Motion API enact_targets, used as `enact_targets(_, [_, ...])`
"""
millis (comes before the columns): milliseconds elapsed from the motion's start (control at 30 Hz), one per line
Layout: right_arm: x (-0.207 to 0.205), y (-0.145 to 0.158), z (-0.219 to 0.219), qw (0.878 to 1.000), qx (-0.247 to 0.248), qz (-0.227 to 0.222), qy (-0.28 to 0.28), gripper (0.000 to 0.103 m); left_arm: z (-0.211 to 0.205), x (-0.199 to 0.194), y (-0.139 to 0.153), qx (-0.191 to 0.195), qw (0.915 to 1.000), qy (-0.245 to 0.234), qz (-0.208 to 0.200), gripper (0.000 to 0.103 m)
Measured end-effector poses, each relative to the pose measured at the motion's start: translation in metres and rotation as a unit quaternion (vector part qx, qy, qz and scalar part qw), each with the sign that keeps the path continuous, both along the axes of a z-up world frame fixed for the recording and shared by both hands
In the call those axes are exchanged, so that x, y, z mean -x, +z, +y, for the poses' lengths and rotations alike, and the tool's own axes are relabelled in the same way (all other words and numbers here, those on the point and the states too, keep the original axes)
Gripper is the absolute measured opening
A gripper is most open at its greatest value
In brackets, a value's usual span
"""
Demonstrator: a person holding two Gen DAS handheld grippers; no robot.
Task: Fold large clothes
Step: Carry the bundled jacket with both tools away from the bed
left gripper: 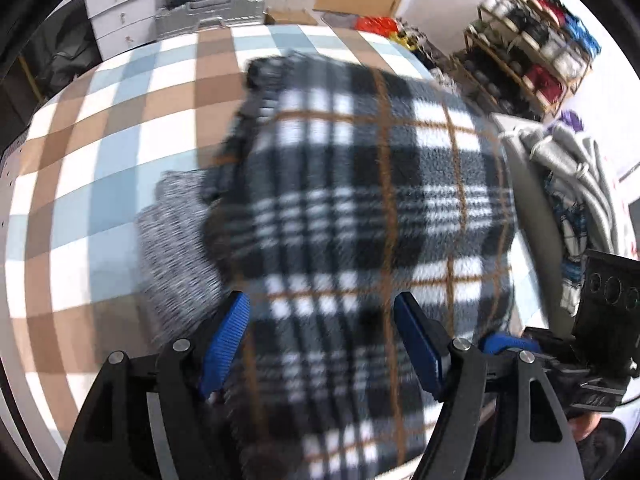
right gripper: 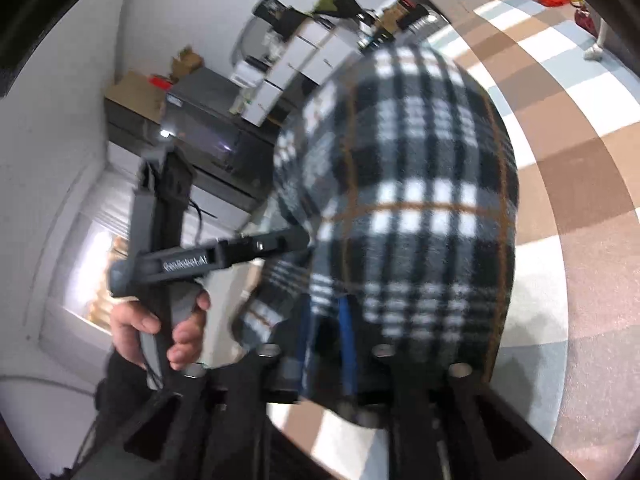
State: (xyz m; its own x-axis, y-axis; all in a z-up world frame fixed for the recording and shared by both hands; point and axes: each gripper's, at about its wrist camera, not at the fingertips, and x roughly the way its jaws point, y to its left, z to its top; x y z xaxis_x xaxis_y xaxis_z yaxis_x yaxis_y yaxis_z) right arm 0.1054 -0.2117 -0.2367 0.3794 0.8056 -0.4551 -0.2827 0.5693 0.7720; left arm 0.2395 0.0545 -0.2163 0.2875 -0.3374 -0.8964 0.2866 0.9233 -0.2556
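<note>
Left wrist: plaid fleece [left gripper: 360, 208] below open (blue-padded) left claw [left gripper: 322, 344].

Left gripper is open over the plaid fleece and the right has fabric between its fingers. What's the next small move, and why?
Probably lower the left gripper and close on the plaid fleece: its blue pads stand apart with cloth bunched between them. The right gripper is draped in fabric; its grip is unclear.

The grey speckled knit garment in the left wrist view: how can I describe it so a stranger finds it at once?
Start at the big surface covered in a brown, pale blue and white checked cloth. On it lies a black, white and tan plaid fleece garment. The grey speckled knit garment sticks out from under its left edge; it alone has a fine salt-and-pepper texture with no stripes or checks.
</note>
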Motion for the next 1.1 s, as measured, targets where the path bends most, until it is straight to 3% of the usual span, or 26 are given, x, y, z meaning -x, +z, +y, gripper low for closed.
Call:
enact_targets(67, [0.006,0.013,-0.010,0.999,-0.011,-0.034,-0.014,0.063,0.016,0.006,0.005,0.007,0.9997,0.021,-0.004,0.071])
enact_targets(133, [0.014,0.027,-0.020,0.996,-0.014,-0.071,-0.042,0.078,0.032,0.012,0.004,0.027,0.9990,0.035,0.002,0.071])
enact_targets(233, [0.027,0.041,-0.036,0.989,-0.005,-0.118,-0.094,0.084,0.054,0.019,0.000,0.025,0.9978,0.060,0.013,0.071])
enact_targets(333, [0.027,0.041,-0.046,0.981,0.037,-0.117,-0.147,0.099,0.064,0.023,-0.004,0.015,0.9971,0.074,0.008,0.071])
enact_targets(500, [0.004,0.004,-0.045,0.987,0.068,-0.036,-0.143,0.099,0.068,0.023,-0.028,0.053,0.9941,0.073,0.060,0.071])
enact_targets(600, [-0.006,-0.016,-0.041,0.990,0.071,0.009,-0.118,0.099,0.068,0.023,-0.035,0.105,0.9906,0.061,0.063,0.071])
enact_targets(733, [-0.017,-0.035,-0.036,0.992,0.074,0.051,-0.086,0.099,0.064,0.014,-0.051,0.129,0.9870,0.057,0.078,0.075])
enact_targets(933, [-0.024,-0.045,-0.022,0.993,0.080,0.064,-0.060,0.099,0.070,0.002,-0.077,0.202,0.9691,0.065,0.126,0.084])
enact_targets(1100, [-0.032,-0.052,-0.010,0.994,0.066,0.077,-0.034,0.098,0.059,0.001,-0.077,0.202,0.9733,0.025,0.106,0.084])
